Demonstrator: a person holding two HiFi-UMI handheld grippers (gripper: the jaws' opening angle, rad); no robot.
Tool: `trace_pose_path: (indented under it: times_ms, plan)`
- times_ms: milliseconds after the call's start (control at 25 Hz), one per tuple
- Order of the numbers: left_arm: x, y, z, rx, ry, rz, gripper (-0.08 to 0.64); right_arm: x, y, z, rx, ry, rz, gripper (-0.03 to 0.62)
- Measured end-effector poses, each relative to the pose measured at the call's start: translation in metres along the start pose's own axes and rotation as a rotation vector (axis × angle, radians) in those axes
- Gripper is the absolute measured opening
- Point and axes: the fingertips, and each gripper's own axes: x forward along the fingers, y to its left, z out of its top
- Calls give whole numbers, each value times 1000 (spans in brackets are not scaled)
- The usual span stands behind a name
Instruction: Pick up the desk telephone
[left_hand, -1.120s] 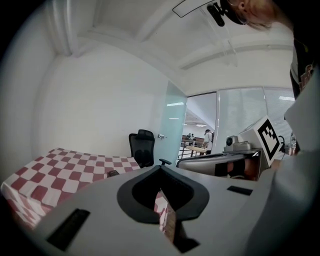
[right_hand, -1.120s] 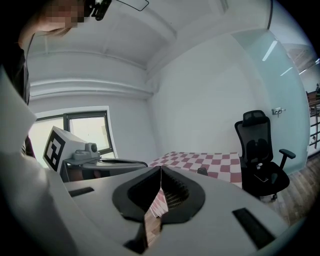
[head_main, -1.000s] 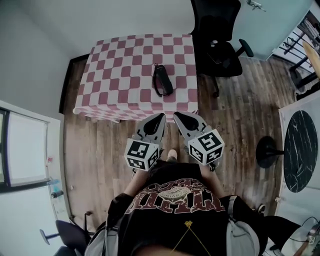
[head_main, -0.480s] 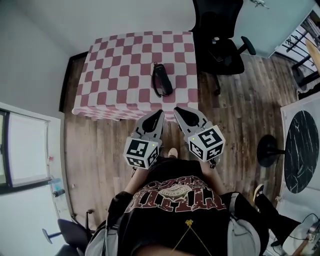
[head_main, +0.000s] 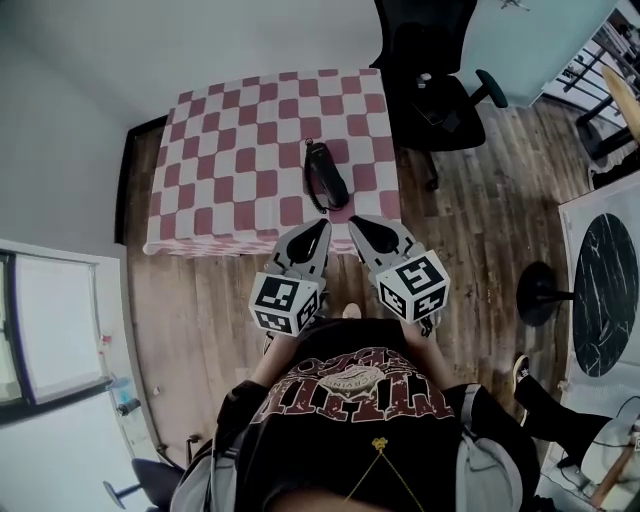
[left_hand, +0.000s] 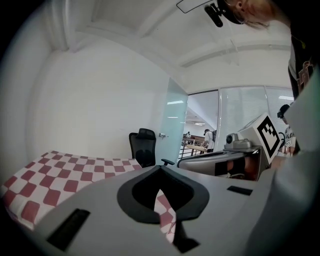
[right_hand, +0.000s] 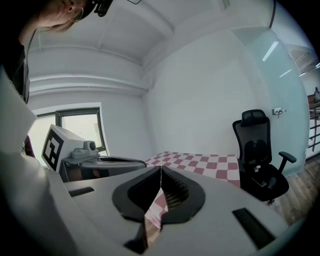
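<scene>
1. At the left of the head view, the table (head_main: 220, 150) wears a red-and-white checked cloth that hangs over its near edge. I am standing just short of that edge.
2. My left gripper (head_main: 320, 230) points at the table, with its tip over the cloth's near edge. Its own view shows the fingers together at the tips, with nothing between them.
3. The desk telephone (head_main: 325, 176) is a dark, narrow shape lying on the cloth. It runs lengthwise away from me, near the table's front right part. Its near end sits just ahead of both gripper tips and between them. Neither gripper view shows it.
4. My right gripper (head_main: 356, 224) sits beside the left one, angled slightly inward. Its fingers are pressed together and empty.
5. A black office chair (head_main: 432, 90) stands off the table's right side, well clear of my reach.
6. I judge this to be the approach. To do it well, I would spread one gripper's fingers before reaching the telephone. I would come in low and level and close across its narrow width near the middle, without snagging the cloth.
</scene>
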Motion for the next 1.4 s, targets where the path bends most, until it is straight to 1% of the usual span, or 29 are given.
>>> trace_pose_path:
  times_ms: [160,360,520,800,1080,1400]
  plan:
    - [10,21,2,9,18,-12,0,21,-6,7,9,-2,-12,18]
    - [25,47,5,-1,33,-38,0,47,-15,13,16,-1,-31,18]
    - [34,65,7,21,40,-55,0,66,-22,14,25,12,-53,18]
    - [48,92,9,39,62,-105,0,95,-30,17,35,20,-95,18]
    - [54,110,6,56,87,-144,0,112,-37,15,58,24,-137,18]
    - [60,121,-1,30,110,-152,0,119,-45,7,79,46,-153,18]
